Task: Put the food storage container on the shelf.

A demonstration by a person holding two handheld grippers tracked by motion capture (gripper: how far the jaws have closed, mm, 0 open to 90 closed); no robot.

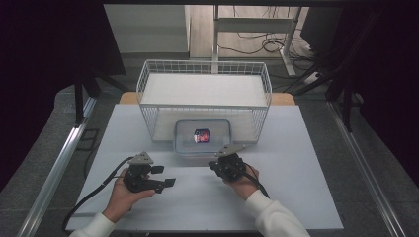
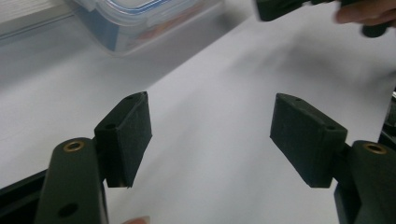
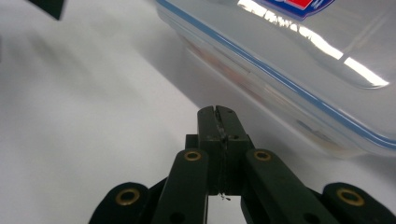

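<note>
Item 1: clear plastic container (image 1: 203,137) with a blue-trimmed lid and a red-and-blue label on top. It sits on the white desk (image 1: 296,163) at centre, its far part under the near edge of the wire basket, its near edge just beyond the right claw. In the right gripper view its lid rim (image 3: 299,88) runs across the upper right, just past the jaw tips; contact cannot be told. In the left gripper view a corner of it (image 2: 140,23) shows at the upper left, well apart from the jaws.

Item 2: left claw (image 1: 165,177), held in the person's left hand (image 1: 123,195) at the near left of the desk, turned toward the right. Jaws stand wide apart with nothing between them; bare desk shows through the gap (image 2: 210,135). A cable trails from it toward the near left edge.

Item 3: right claw (image 1: 222,159), held in the person's right hand (image 1: 243,181), white sleeve behind it, at near centre. Jaws are pressed together on nothing, tips (image 3: 218,116) low over the desk, pointing at the container's near side.

Item 4: white wire basket (image 1: 205,66), at the far centre of the desk, standing raised, a white panel inside it.
</note>
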